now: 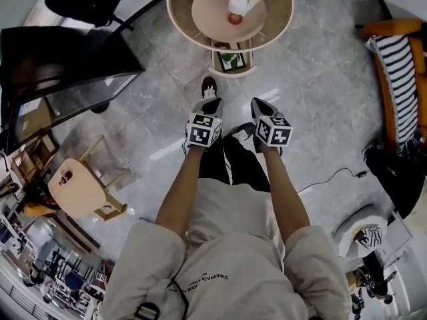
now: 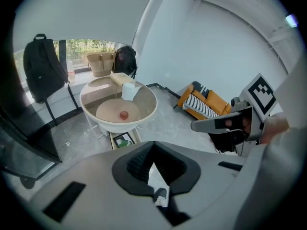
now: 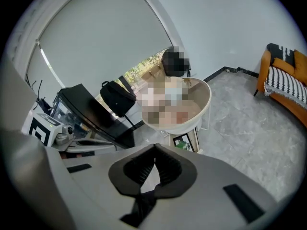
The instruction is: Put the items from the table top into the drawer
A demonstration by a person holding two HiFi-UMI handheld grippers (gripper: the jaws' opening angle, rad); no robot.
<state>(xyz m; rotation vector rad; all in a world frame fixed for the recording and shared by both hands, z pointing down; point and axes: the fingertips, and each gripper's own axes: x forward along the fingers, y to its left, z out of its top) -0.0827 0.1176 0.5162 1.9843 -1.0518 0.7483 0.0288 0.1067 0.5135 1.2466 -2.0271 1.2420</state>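
Beige round desk (image 1: 179, 20), well ahead: red ball (image 1: 235, 19) and white cylinder (image 1: 238, 4) on top; open drawer (image 1: 216, 61) beneath. Left gripper (image 2: 153, 147), right gripper (image 3: 154, 150): fingers closed, empty. Advised: approach, open fingers above ball.

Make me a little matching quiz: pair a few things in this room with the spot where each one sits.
Things:
1. small reddish ball
2. striped cushion
3. green-printed item

Places:
A. on the orange sofa
B. in the drawer under the round table
C. on top of the round table

Pairs: 1-C, 2-A, 3-B.
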